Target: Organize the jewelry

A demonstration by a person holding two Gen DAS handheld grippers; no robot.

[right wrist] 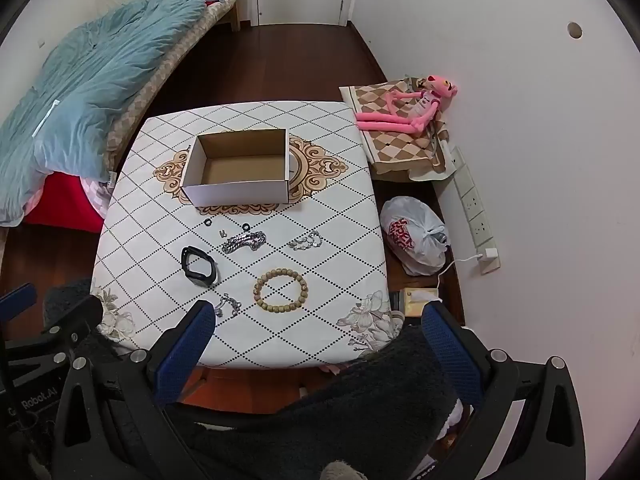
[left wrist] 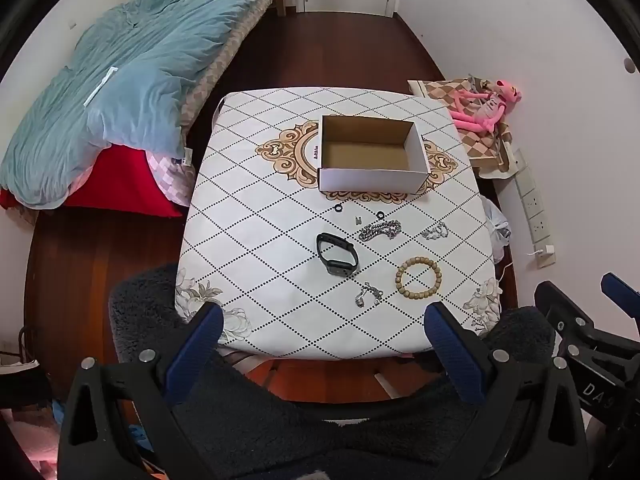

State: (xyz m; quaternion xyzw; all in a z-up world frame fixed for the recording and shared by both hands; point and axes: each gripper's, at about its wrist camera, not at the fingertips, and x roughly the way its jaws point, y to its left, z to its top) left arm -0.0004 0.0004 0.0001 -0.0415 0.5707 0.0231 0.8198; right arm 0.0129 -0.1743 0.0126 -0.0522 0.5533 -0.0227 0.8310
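Note:
An open empty cardboard box (left wrist: 372, 154) (right wrist: 240, 166) stands at the middle of the table (left wrist: 260, 216) (right wrist: 340, 220). In front of it lie two small black rings (left wrist: 338, 208) (left wrist: 380, 214), a small silver piece (left wrist: 357, 220), a heavy silver chain (left wrist: 379, 230) (right wrist: 244, 241), a thinner silver bracelet (left wrist: 435, 232) (right wrist: 306, 241), a black smartwatch (left wrist: 337, 254) (right wrist: 199, 263), a wooden bead bracelet (left wrist: 418, 278) (right wrist: 281, 290) and a small silver chain (left wrist: 368, 294) (right wrist: 227, 305). My left gripper (left wrist: 324, 320) and right gripper (right wrist: 320, 322) are open and empty, held above the table's near edge.
A bed with a blue duvet (left wrist: 120, 80) lies to the left. A pink plush toy (right wrist: 408, 108) sits on a checked cloth at the right wall. A white plastic bag (right wrist: 416, 236) and a power strip (right wrist: 476, 216) are on the floor at right. A dark fuzzy chair (left wrist: 256, 412) is below the grippers.

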